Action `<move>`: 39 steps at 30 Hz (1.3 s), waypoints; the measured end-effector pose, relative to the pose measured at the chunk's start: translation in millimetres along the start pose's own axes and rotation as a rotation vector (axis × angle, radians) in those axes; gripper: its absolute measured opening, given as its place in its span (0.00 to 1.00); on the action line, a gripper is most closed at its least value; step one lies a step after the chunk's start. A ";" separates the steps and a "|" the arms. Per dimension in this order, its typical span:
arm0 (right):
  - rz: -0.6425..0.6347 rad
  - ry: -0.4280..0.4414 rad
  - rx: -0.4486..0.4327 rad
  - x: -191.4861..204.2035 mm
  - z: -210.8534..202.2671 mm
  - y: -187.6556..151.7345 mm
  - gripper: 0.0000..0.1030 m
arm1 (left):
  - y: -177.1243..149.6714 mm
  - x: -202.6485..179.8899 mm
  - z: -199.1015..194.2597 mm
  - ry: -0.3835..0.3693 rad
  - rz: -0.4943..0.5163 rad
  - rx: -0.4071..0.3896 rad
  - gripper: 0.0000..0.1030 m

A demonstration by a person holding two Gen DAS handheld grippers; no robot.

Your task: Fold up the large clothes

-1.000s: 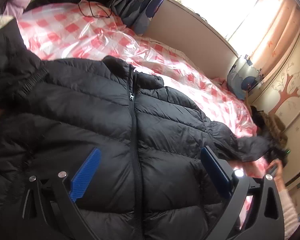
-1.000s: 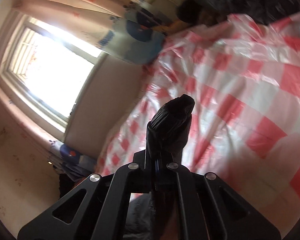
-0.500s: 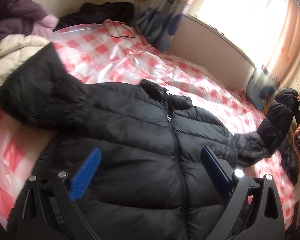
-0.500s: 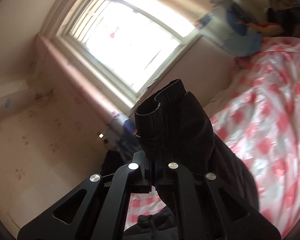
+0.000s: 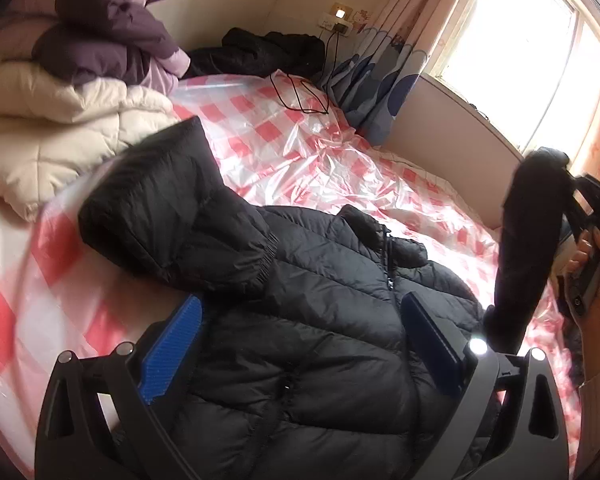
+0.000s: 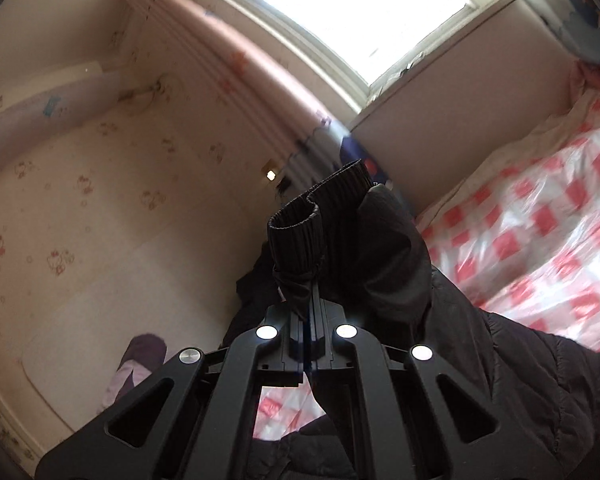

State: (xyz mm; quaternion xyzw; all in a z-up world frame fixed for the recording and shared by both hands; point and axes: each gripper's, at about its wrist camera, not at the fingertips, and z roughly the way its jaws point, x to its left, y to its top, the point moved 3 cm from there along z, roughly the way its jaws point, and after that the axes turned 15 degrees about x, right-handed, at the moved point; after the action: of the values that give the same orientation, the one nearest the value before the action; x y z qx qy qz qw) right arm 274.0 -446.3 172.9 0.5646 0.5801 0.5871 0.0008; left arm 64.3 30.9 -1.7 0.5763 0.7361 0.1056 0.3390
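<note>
A black puffer jacket (image 5: pixel 320 320) lies front up, zipped, on the red-and-white checked bed cover (image 5: pixel 300 160). One sleeve (image 5: pixel 180 216) is folded across its chest. My left gripper (image 5: pixel 300 344) hovers above the jacket's middle, open, with nothing between its blue pads. The other sleeve (image 5: pixel 528 232) is lifted high at the right of the left wrist view, with my right gripper (image 5: pixel 576 200) shut on it and a hand (image 5: pixel 592 280) behind. In the right wrist view my right gripper (image 6: pixel 310 300) is shut on the sleeve (image 6: pixel 364 248) just below its ribbed cuff (image 6: pixel 300 228).
A cream duvet (image 5: pixel 52 128) and purple bedding (image 5: pixel 112 28) are piled at the left. Dark clothes (image 5: pixel 260 56) and a black cable (image 5: pixel 300 96) lie at the far end of the bed. A curtain (image 5: pixel 372 80) hangs beside the bright window (image 5: pixel 520 40).
My right gripper has swung up and across with the sleeve, from low over the bed to high near the window. My left gripper has drawn back, showing more of the jacket and the pillows.
</note>
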 end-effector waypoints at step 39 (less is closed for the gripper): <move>0.028 -0.015 0.838 -15.9 242.3 -265.1 0.82 | -3.4 -0.6 13.7 0.010 0.021 0.050 0.93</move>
State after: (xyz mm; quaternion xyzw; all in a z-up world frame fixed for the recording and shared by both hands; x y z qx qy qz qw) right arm 267.1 -205.2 -93.7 0.5282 0.7610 0.2962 -0.2329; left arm 70.2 26.0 -13.6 0.5917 0.7342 0.0936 0.3196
